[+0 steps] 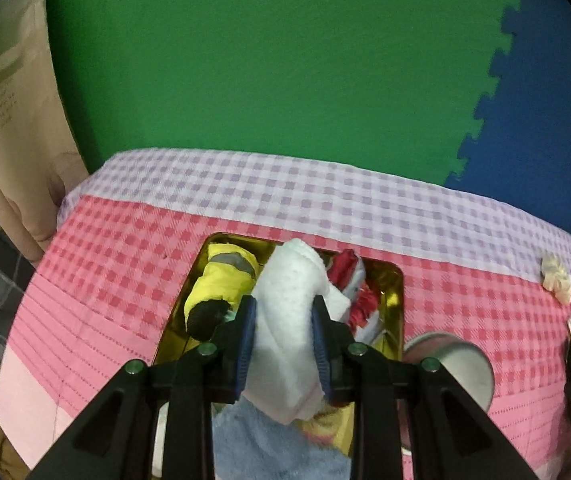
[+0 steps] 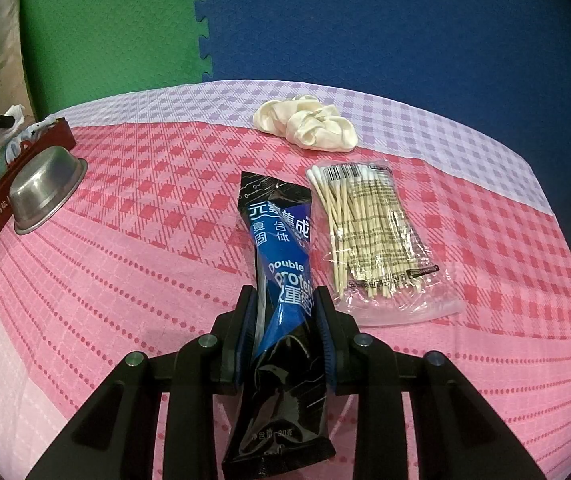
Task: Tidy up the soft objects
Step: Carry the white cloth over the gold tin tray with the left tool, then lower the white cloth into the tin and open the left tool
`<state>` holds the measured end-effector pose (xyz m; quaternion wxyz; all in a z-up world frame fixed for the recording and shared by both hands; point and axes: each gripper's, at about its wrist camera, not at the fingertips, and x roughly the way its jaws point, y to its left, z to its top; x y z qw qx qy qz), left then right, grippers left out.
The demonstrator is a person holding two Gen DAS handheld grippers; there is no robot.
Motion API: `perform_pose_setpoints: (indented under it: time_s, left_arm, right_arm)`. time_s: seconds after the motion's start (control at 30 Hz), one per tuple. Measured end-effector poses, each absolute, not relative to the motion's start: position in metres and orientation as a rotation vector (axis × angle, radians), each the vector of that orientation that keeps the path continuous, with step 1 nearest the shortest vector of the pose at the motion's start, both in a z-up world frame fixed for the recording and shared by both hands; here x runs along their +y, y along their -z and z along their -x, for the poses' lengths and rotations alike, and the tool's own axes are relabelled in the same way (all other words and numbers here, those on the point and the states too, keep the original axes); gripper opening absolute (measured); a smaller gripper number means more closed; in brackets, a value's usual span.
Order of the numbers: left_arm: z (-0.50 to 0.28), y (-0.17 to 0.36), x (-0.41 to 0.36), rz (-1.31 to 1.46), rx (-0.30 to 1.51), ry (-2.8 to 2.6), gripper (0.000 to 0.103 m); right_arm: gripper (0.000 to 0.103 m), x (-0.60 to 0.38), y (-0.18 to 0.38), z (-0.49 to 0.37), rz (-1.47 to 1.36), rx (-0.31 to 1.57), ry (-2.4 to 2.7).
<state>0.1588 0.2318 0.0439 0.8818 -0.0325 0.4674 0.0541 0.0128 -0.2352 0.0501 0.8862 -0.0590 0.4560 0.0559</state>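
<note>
my left gripper (image 1: pixel 283 320) clamps a rolled white terry cloth (image 1: pixel 291 304); my right gripper (image 2: pixel 285 320) pinches a blue-black foil pouch (image 2: pixel 281 280) marked "double protein".

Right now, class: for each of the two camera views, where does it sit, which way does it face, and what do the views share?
Left wrist: sits on the left gripper, looking along its fingers, shut on a white cloth over the gold-lined box.
Right wrist: sits on the right gripper, shut on a blue-black protein packet, facing cotton swabs.
Shared: checked tablecloth, steel bowl, cream scrunchie.
</note>
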Motion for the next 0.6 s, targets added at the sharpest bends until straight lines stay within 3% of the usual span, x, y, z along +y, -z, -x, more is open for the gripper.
perform_pose_setpoints:
  time_s: [0.27,0.6]
  left_arm:
    - [-0.178,-0.024,0.242,0.083,1.013,-0.137,0.034]
    - [-0.178,-0.026,0.241,0.086,1.044,-0.136,0.051]
  right_arm:
    - [0.028,-0.235,-0.050,-0.013,0.125,0.948,-0.114]
    - [0.028,-0.236,-0.050,-0.013,0.124,0.948,-0.116]
